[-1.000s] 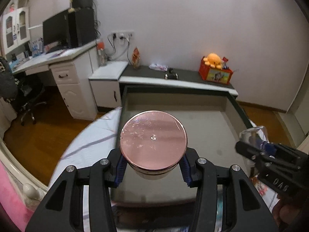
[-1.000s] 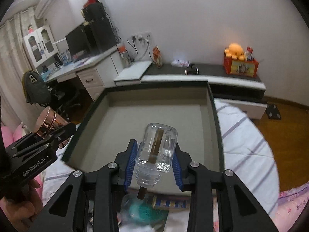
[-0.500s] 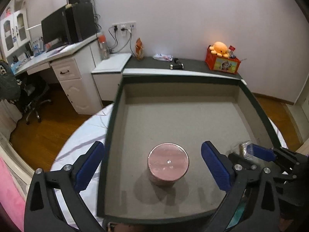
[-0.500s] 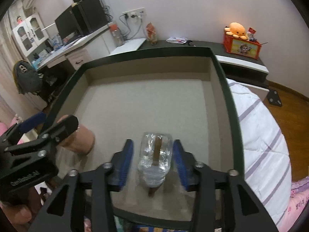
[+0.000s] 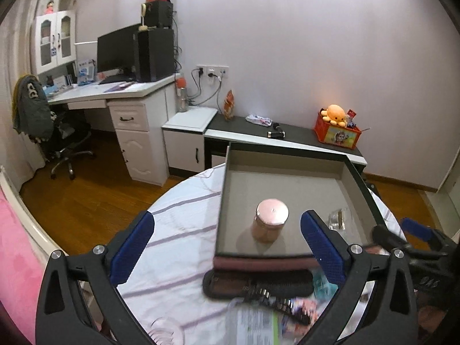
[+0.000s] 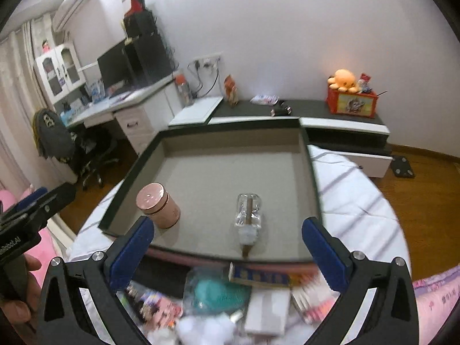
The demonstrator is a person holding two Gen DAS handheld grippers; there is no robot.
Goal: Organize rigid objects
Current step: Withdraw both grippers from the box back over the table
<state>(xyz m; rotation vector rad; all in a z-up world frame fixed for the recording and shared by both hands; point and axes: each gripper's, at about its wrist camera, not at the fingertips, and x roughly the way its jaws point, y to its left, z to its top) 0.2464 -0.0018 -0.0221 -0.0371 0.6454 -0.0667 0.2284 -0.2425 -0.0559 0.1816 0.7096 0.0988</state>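
On the striped bed cover sits the grey tray, holding the pink tin upright near its left wall and the clear bottle lying on its side, well apart. Left claw: wide apart, empty, hovering before the tray's near edge. Its body reads "...Robot.AI" in the right view. Right claw: wide apart, empty, above blurred clutter including a teal item. Left hand grips the handle.

We see a white wall, wooden floor, a white desk far left, and a low dark cabinet along the wall.
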